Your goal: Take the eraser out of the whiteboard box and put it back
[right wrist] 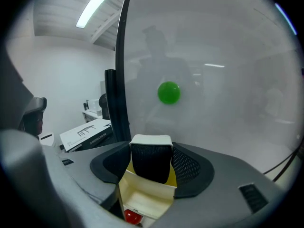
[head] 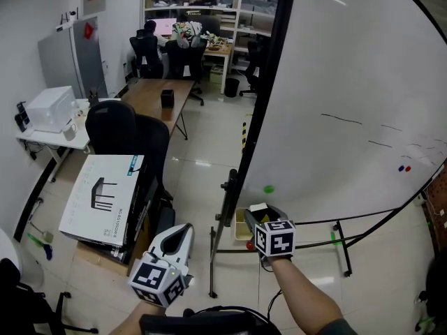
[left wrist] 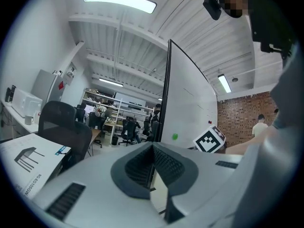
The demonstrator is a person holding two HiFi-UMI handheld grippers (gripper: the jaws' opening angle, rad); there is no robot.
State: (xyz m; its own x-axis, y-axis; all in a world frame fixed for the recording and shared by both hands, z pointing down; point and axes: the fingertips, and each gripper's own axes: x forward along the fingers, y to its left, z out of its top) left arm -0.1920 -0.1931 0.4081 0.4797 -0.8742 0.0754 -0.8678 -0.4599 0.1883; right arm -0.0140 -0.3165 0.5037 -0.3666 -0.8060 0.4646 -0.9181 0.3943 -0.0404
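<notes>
Eraser (right wrist: 151,167): stands upright between the pads of the right gripper (right wrist: 151,151), with its pale back on top and its dark felt face toward the camera.
Right gripper: clamped on the eraser, one pad against each of its side faces; the jaws stand fairly wide because the eraser fills the gap between them.
Eraser relative to box: directly above the open top of the whiteboard box (right wrist: 145,201), with its lower edge at the box's mouth. Whether that edge has dipped inside cannot be told.
Whiteboard box: a cream open-topped container with a yellow inner wall. It sits low beside the black frame (right wrist: 121,56) at the whiteboard's near edge, just under the right gripper's tips.
Box contents: a red round thing (right wrist: 132,216) shows at the bottom, partly cut off by the jaw.
Whiteboard (right wrist: 213,80): fills the space behind the eraser; a green magnet (right wrist: 168,92) sits on it above the gripper, well apart from the eraser.
Left gripper (left wrist: 153,151): jaw tips together with nothing between them. In the head view it is low and to the left of the right gripper, away from the box.
Surroundings: a flat carton (head: 101,197) printed with a table drawing lies on the floor to the left.
</notes>
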